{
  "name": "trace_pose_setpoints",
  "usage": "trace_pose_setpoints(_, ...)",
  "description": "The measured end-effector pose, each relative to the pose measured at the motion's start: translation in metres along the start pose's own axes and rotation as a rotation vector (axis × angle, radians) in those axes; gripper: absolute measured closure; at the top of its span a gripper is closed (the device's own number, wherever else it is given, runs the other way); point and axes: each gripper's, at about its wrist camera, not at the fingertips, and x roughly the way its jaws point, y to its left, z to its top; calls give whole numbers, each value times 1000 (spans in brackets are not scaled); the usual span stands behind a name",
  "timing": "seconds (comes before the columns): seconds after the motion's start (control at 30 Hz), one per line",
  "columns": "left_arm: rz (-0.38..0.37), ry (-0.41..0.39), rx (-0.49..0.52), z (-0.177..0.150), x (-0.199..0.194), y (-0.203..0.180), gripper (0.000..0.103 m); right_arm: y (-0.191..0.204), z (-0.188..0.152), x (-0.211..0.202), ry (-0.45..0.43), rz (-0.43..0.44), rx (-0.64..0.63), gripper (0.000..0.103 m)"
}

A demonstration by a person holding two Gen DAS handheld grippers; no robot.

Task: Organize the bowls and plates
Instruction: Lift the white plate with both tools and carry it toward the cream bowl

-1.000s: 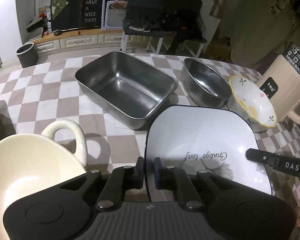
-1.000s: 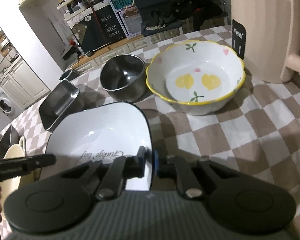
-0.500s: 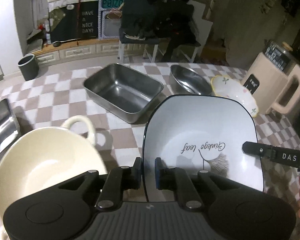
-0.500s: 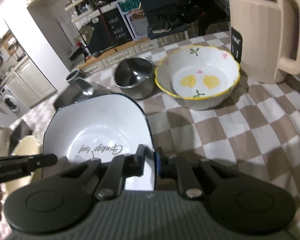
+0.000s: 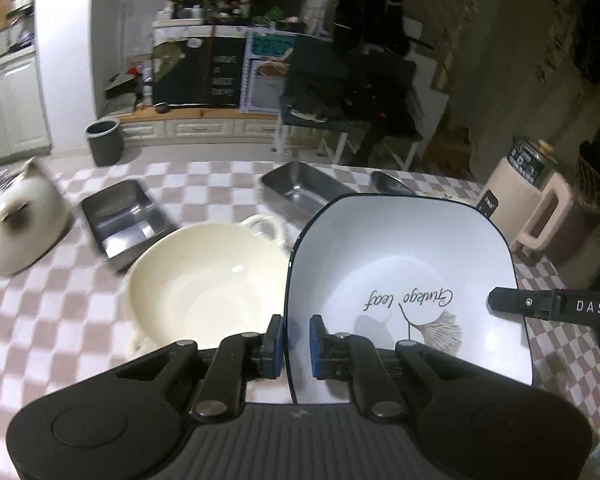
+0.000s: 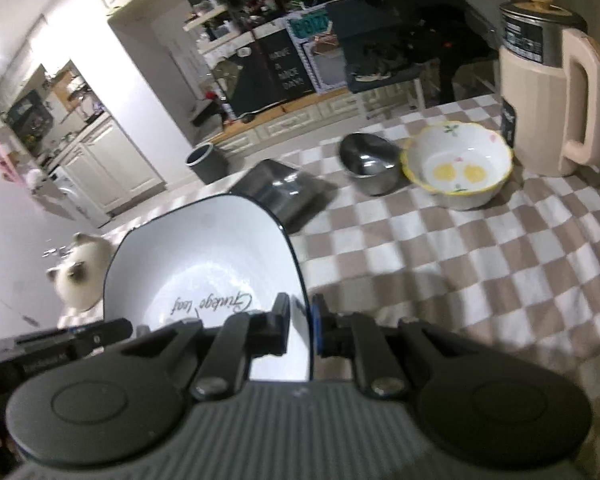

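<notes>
A dim kitchen sits behind a desk (image 5: 80,320) covered in a brown and white checked cloth.

The left gripper (image 5: 294,340) has its jaws nearly shut. They pinch the left rim of a square white plate with a thin dark edge and a leaf drawing (image 5: 404,280). The right gripper (image 6: 302,322) has its jaws nearly shut too. They pinch the right rim of the same plate (image 6: 204,268). So both hands hold one plate between them, up in the air above the desk and tipped a little toward the cameras.

Just to the left of the plate and lower down is a round cream bowl with loop handles (image 5: 204,280). It stands on the desk, and the left hand is the nearer one to it. I think the plate may go there, or down on the cloth, but I cannot be sure.

Further off are a small steel tray (image 5: 120,216) and a bigger steel tray (image 5: 304,190). Off to the right are a round steel bowl (image 6: 368,160) and a white bowl with a yellow wavy rim (image 6: 458,164), touching or nearly so. A beige jug with a big handle (image 6: 552,100) stands beside them. A fluffy white cat (image 5: 16,224) sits at the left end of the desk.
</notes>
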Motion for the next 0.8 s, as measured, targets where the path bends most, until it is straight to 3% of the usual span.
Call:
trace_pose_setpoints(0.27, 96, -24, -57, -51, -54, 55, 90, 51, -39, 5, 44, 96, -50, 88)
trace_pose_setpoints(0.4, 152, -7, -48, -78, -61, 75, 82, 72, -57, 18, 78, 121, -68, 88)
trace_pose_setpoints(0.57, 161, 55, -85, -105, -53, 97, 82, 85, -77, 43, 148, 88, -79, 86)
trace_pose_setpoints(0.8, 197, 145, -28, -130, -25, 100, 82, 86, -99, 61, 198, 59, -88, 86)
